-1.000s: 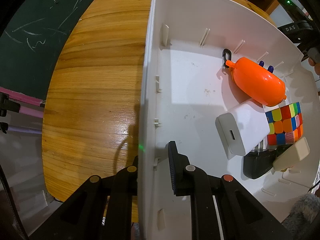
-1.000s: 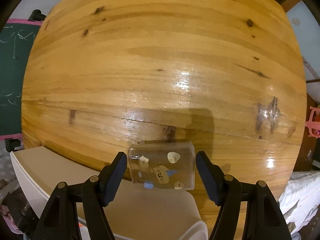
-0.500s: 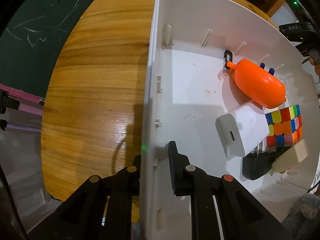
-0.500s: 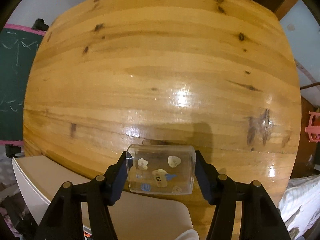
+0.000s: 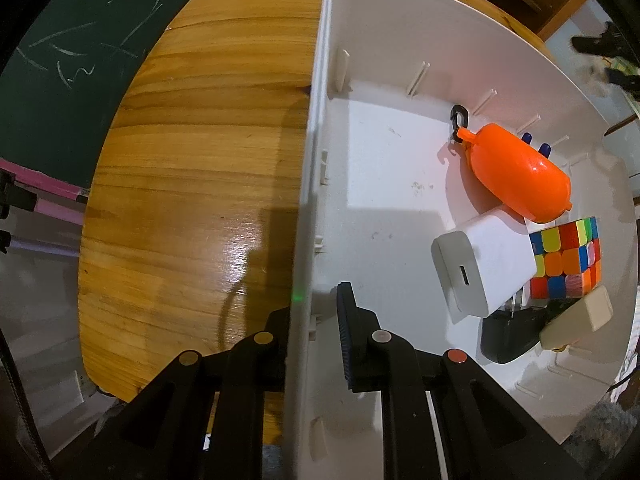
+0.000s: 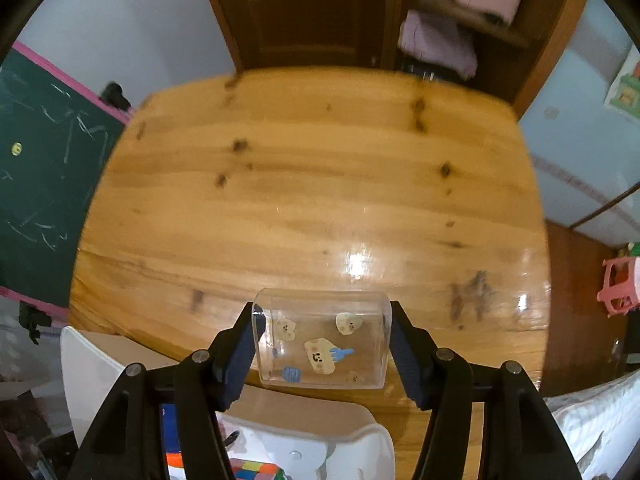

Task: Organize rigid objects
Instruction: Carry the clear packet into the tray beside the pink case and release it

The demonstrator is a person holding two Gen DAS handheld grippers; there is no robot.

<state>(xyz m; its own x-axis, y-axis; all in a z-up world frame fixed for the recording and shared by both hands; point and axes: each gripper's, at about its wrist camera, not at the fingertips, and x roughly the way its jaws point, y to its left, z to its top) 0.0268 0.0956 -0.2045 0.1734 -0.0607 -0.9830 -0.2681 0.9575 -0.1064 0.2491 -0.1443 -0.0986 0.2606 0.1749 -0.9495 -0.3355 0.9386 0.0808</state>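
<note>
My right gripper (image 6: 322,342) is shut on a clear plastic box (image 6: 322,340) printed with small cartoon stickers, and holds it in the air above the wooden table (image 6: 312,208). Below it lies the near corner of the white bin (image 6: 100,372). My left gripper (image 5: 310,316) is shut on the left wall of that white bin (image 5: 308,200), one finger outside and one inside. Inside lie an orange oval case (image 5: 516,176), a white charger block (image 5: 480,268), a colour cube (image 5: 568,260), a black plug (image 5: 506,338) and a cream block (image 5: 580,316).
The bin's floor is bare at its left and middle (image 5: 380,184). A green chalkboard (image 5: 68,52) with a pink frame stands left of the round table (image 5: 192,168). A wooden door (image 6: 304,12) and shelves with pink items (image 6: 460,20) are behind the table.
The right gripper's fingers closed onto the clear box and lifted it off the table, so the view now takes in the whole tabletop and the door. The left gripper stayed on the bin wall.
</note>
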